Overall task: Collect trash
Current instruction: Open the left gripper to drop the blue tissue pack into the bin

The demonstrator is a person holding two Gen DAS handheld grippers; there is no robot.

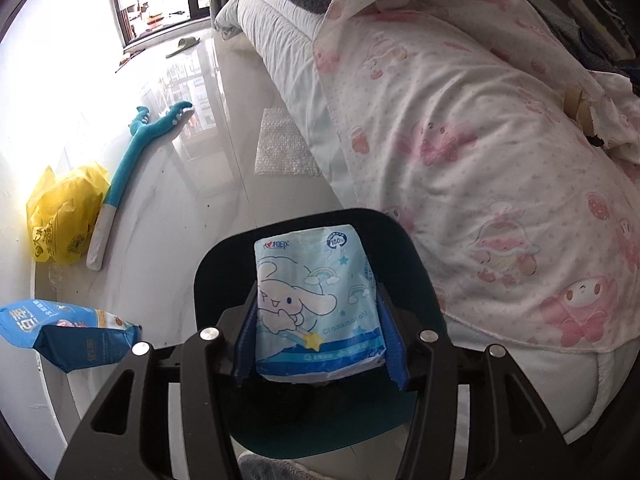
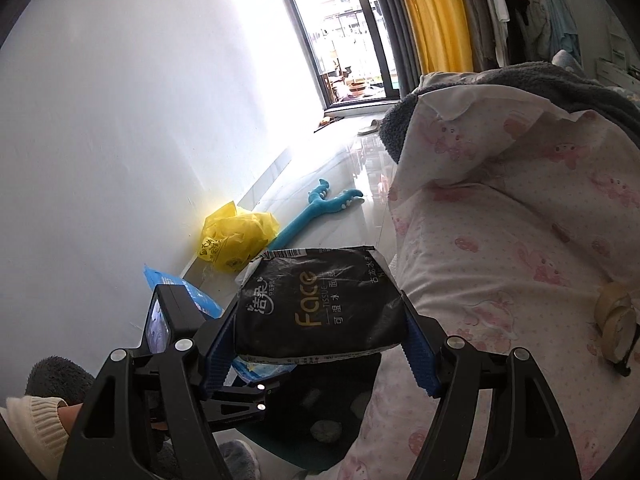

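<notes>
Blue ribbed pads of the left tongs clench a pale-blue cartoon-printed tissue pack, held above a dark round bin on the glossy floor. The right tongs grasp a black "Face" tissue pack beside the bed's pink-patterned quilt. Further out, by the wall, lie a blue snack bag, a crumpled yellow plastic bag and a long teal plush toy.

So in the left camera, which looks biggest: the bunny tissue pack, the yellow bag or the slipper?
1. Bunny tissue pack, though it is closest, held in the left tongs.
2. Yellow bag.
3. Slipper, far away by the window.
</notes>
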